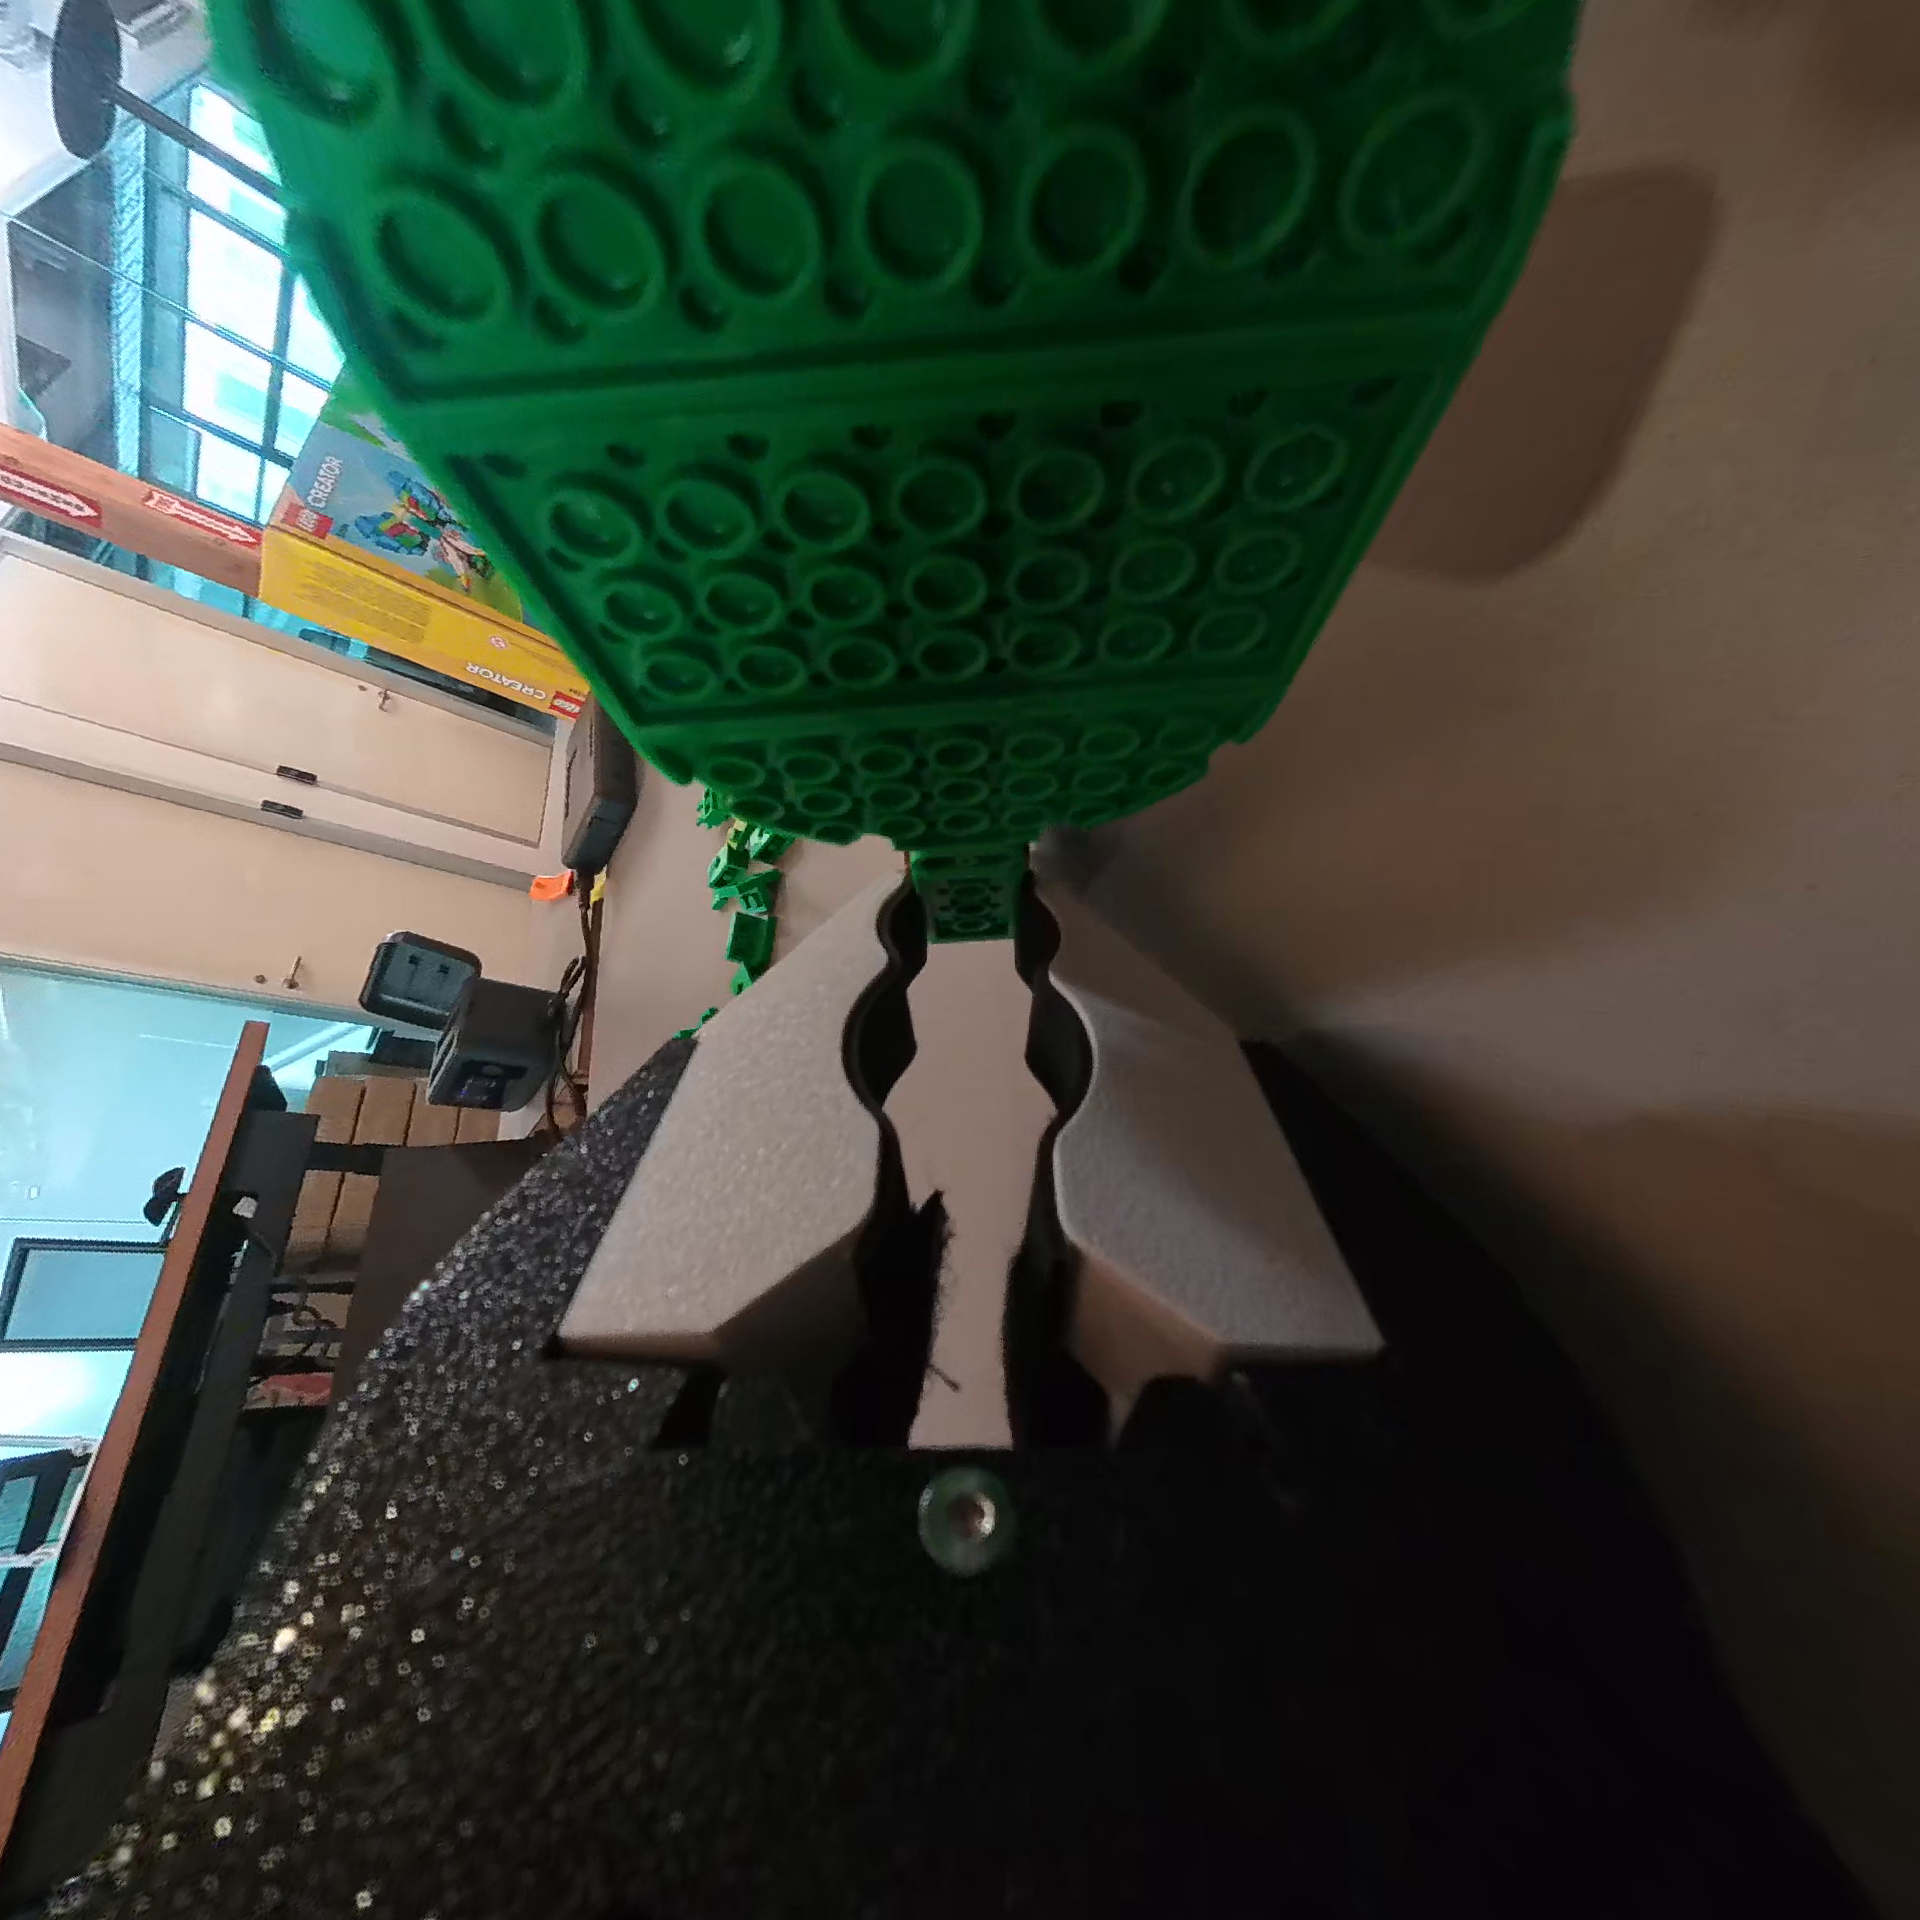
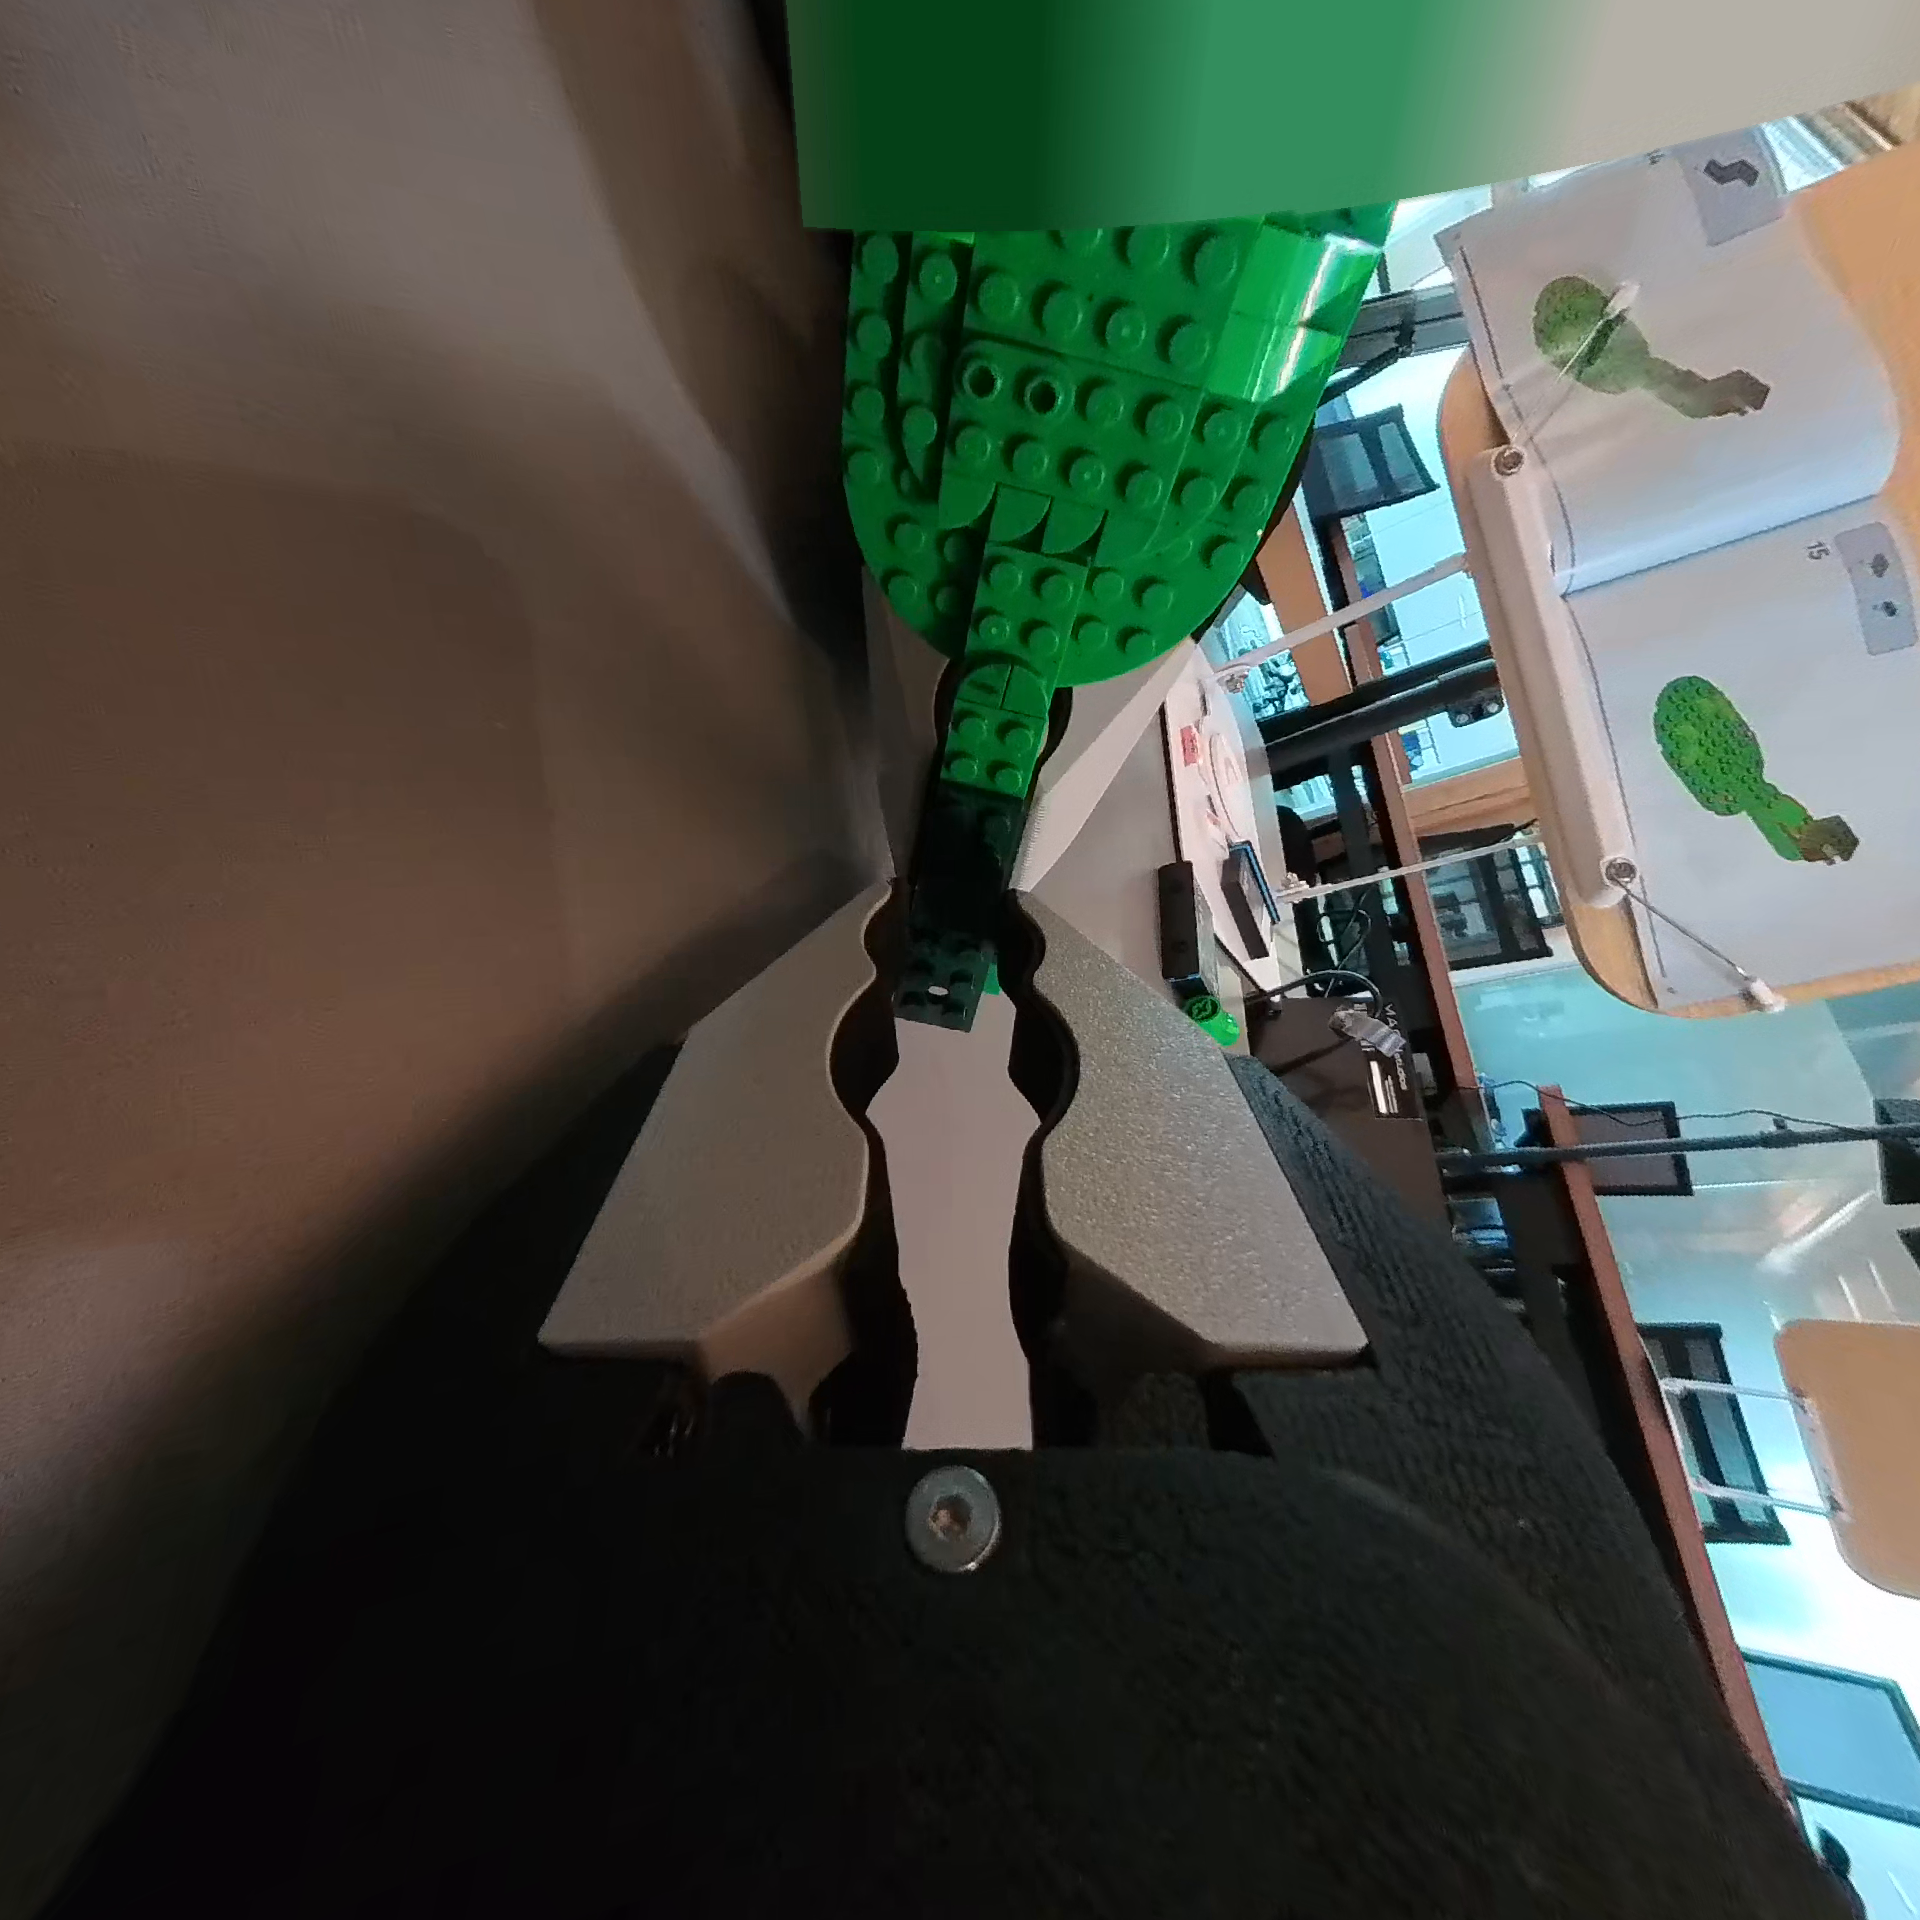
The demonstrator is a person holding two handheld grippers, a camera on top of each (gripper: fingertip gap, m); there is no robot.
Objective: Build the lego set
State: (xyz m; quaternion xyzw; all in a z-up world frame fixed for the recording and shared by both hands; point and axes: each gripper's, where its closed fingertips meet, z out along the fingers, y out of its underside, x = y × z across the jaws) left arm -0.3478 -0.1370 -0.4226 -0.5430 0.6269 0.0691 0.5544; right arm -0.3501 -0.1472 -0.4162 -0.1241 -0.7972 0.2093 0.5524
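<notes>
In the left wrist view a large green lego plate assembly (image 1: 914, 436) fills the top, with its hollow underside toward the camera. Its narrow end sits between the fingertips of my left gripper (image 1: 966, 902), which is shut on it. In the right wrist view a green leaf-shaped lego build (image 2: 1060, 457) shows its studded top. Its dark green stem (image 2: 951, 935) is clamped by my right gripper (image 2: 951, 951). I cannot tell whether both grippers hold the same build. The top of the leaf is hidden by a blurred patch.
A yellow lego box (image 1: 416, 582) and a black device (image 1: 597, 800) stand at the back of the beige table (image 1: 1558, 935). Several loose green pieces (image 1: 743, 904) lie near the left fingertips. An open instruction booklet (image 2: 1714, 582) rests on a wooden stand at right.
</notes>
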